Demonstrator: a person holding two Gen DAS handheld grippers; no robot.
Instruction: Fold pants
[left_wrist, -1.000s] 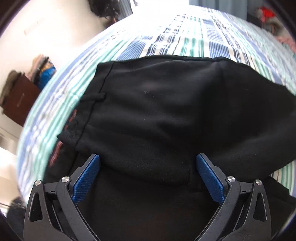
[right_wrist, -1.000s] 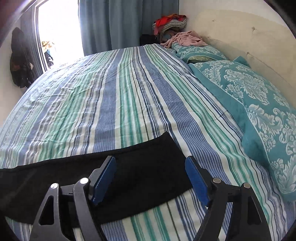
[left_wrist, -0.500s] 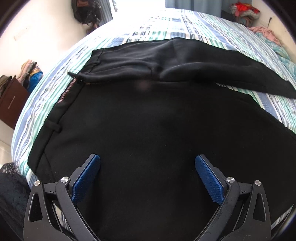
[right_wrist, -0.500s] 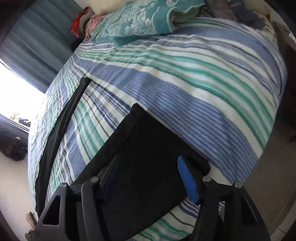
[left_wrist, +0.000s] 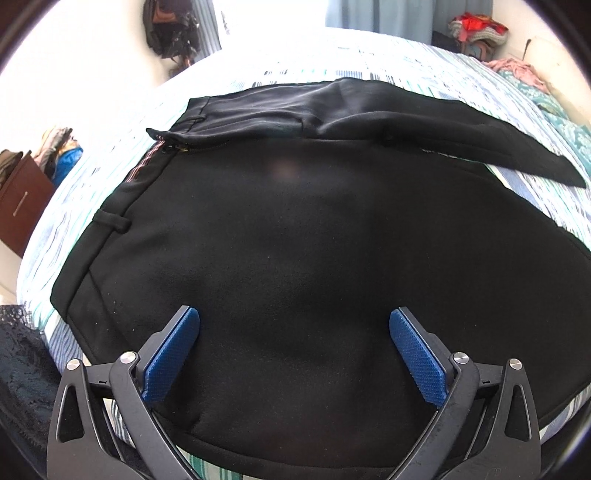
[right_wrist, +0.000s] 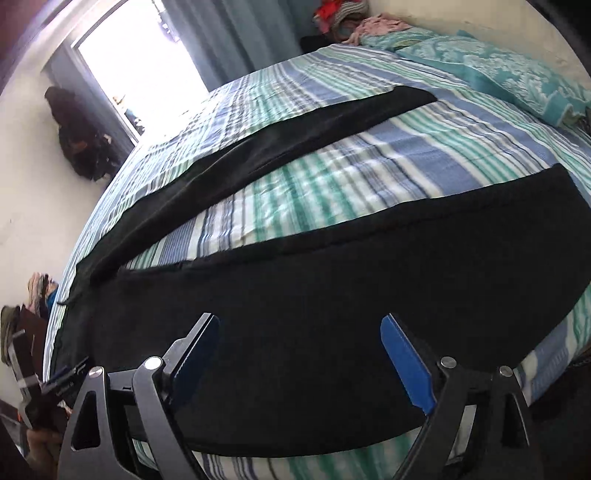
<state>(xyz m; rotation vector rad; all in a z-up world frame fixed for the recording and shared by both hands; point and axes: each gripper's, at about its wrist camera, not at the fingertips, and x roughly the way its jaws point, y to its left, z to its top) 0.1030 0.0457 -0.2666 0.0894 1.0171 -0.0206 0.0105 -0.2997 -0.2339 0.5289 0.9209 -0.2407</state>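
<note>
Black pants (left_wrist: 303, 236) lie spread flat on the striped bed, legs apart in a V. In the left wrist view the waistband (left_wrist: 110, 221) with belt loops and open zipper is at the left, and the far leg (left_wrist: 443, 136) runs to the right. My left gripper (left_wrist: 293, 354) is open and empty, hovering over the near hip area. In the right wrist view the near leg (right_wrist: 369, 280) and far leg (right_wrist: 280, 144) show. My right gripper (right_wrist: 299, 362) is open and empty above the near leg's near edge.
The striped bedsheet (right_wrist: 332, 177) shows between the legs. Teal pillows (right_wrist: 517, 81) lie at the bed's far right. A clothes pile (left_wrist: 476, 29) sits in the far corner by the curtains. A brown dresser (left_wrist: 18, 199) stands left. The bed's near edge (right_wrist: 295, 465) is just below the grippers.
Both grippers pulled back toward the near bed edge. The right wrist view swung from the near leg's hem round to both legs. The pants lie as before.
</note>
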